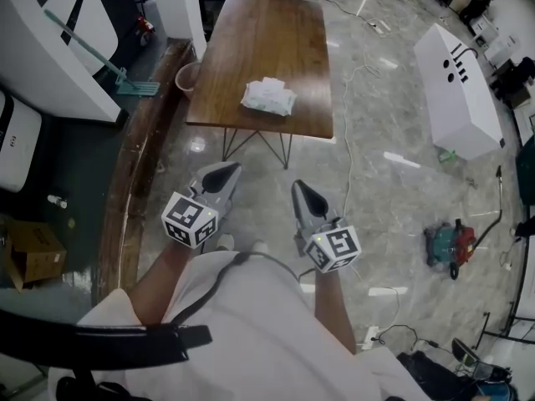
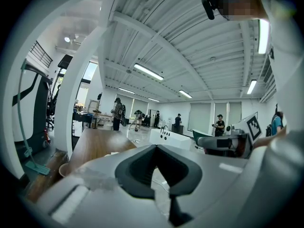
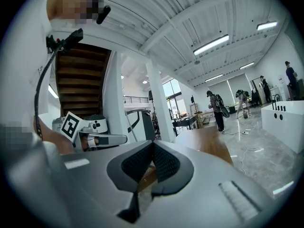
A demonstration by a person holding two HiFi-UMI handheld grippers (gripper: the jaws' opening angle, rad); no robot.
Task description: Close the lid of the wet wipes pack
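**Lower centre, head view.** The left gripper and the right gripper, grey two-jaw tools bearing marker cubes, are held side by side before the person's body. Each is clenched on nothing, with its pads meeting.

**Middle.** Polished grey stone floor lies open between the grippers and the work. A thin white cable trails past the table's right side.

**Upper centre.** The white, soft wet wipes pack lies on the long brown wooden table, close to its near edge and well apart from both grippers. Its lid is too small to read.

The pack is probably light, pliant and apt to slide. It would be best to steady one end and press the stiffer lid flap downward. Bare wood surrounds it, leaving room to work.
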